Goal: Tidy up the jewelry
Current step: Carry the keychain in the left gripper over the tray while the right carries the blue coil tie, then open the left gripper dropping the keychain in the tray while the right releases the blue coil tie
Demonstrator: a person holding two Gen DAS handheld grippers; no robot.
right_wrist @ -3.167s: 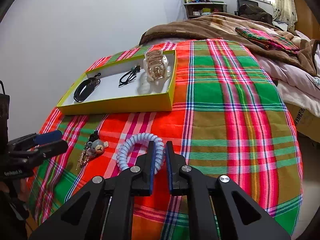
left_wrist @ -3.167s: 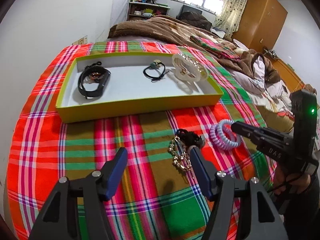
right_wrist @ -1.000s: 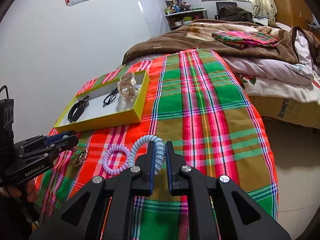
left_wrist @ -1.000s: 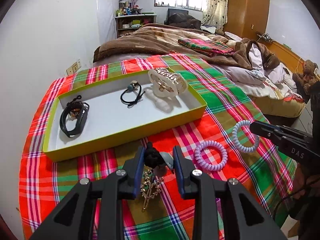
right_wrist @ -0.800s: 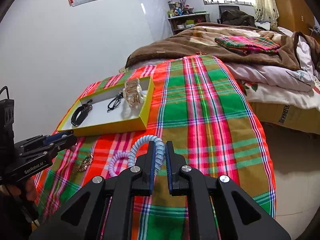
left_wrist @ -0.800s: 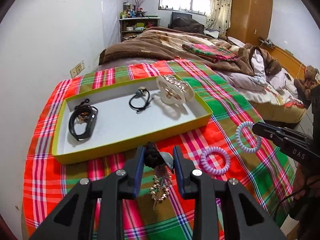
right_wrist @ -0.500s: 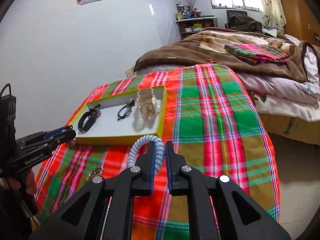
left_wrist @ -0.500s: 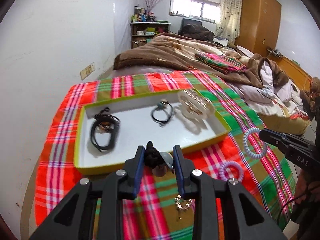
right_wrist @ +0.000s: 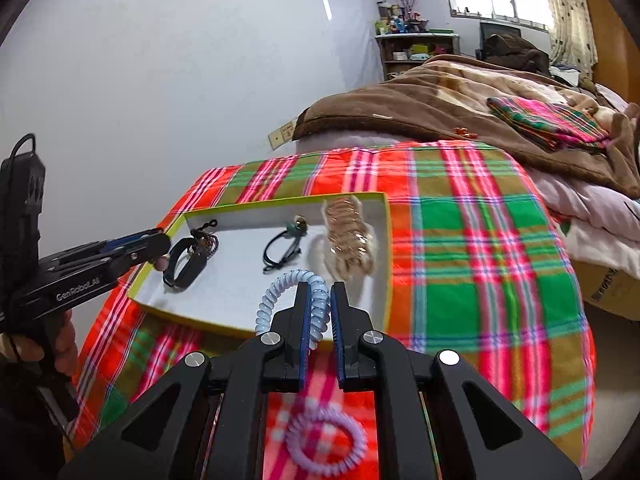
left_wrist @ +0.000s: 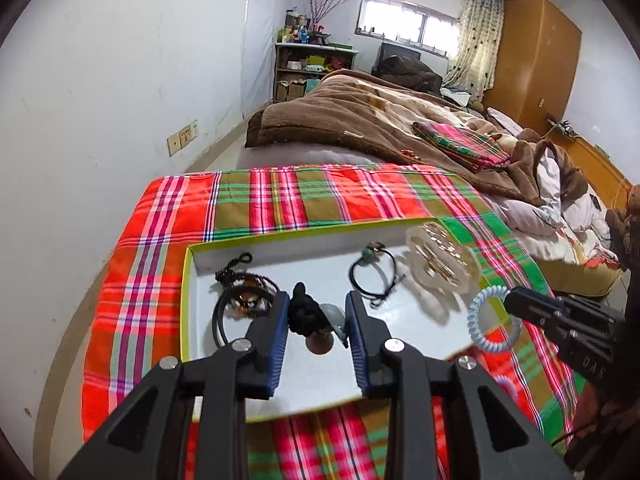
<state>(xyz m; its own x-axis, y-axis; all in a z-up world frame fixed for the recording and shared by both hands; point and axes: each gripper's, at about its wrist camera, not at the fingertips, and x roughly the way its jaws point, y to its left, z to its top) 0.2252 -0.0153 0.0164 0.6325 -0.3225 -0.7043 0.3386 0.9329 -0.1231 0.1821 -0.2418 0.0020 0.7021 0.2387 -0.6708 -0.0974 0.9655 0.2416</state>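
Observation:
My left gripper (left_wrist: 316,320) is shut on a bear keychain (left_wrist: 310,314) with a black knot and holds it above the white floor of the yellow-green tray (left_wrist: 185,300). My right gripper (right_wrist: 320,306) is shut on a pale blue coil hair tie (right_wrist: 280,292) and holds it over the tray's near edge (right_wrist: 384,248); the tie also shows in the left wrist view (left_wrist: 486,320). In the tray lie a black bracelet (left_wrist: 236,300), a black hair tie with a green bead (left_wrist: 374,270) and a clear hair claw (left_wrist: 440,262). A purple coil hair tie (right_wrist: 326,440) lies on the plaid cloth.
The tray sits on a red and green plaid cloth (right_wrist: 472,240) over a table by the white wall. A bed with a brown blanket (left_wrist: 360,120) lies beyond. The left gripper's body (right_wrist: 80,268) shows at the left in the right wrist view.
Both grippers have lifted off the cloth and moved forward over the tray, the left carrying the keychain, the right carrying the blue coil tie. The purple tie stays on the cloth.

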